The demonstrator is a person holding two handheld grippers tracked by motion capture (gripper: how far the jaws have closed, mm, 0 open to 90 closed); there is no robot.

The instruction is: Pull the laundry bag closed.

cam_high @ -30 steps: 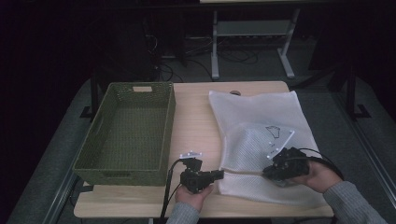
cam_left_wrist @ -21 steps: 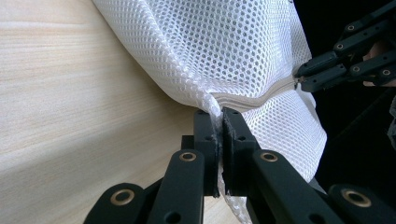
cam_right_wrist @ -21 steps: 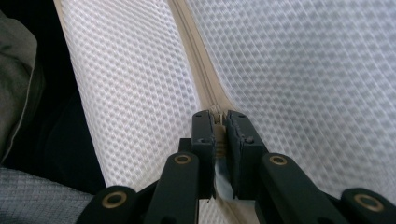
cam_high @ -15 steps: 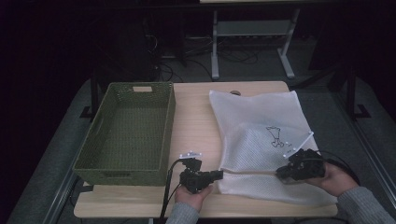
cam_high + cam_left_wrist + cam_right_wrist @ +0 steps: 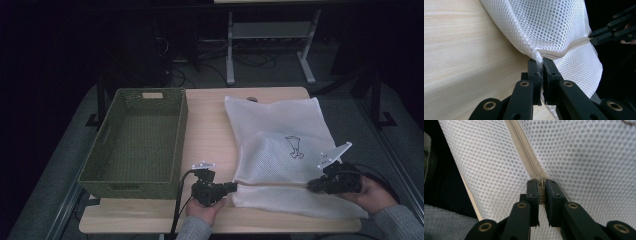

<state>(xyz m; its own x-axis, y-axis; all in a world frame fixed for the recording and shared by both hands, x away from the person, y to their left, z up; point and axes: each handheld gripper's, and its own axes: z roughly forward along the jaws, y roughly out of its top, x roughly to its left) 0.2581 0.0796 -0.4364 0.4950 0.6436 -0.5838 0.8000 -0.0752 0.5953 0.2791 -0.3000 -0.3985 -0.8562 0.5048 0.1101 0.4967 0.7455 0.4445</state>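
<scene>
the wooden table [image 5: 210,125] holds a green basket [image 5: 137,140] on its left part and a white net bag [image 5: 280,150] on its right. the left gripper [image 5: 234,186] pinches the bag's near corner. the right gripper [image 5: 311,187] pinches the little zipper pull [image 5: 541,190] on the bag's zipper line.

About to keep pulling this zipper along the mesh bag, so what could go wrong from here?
1. The right claw pinches only the small zipper pull; it may slip out.
2. The left claw clamps a thin fold of the mesh bag; hard pulling could tear the mesh or drag the bag.
3. The bag's right edge overhangs the table, so it could slide off.
</scene>
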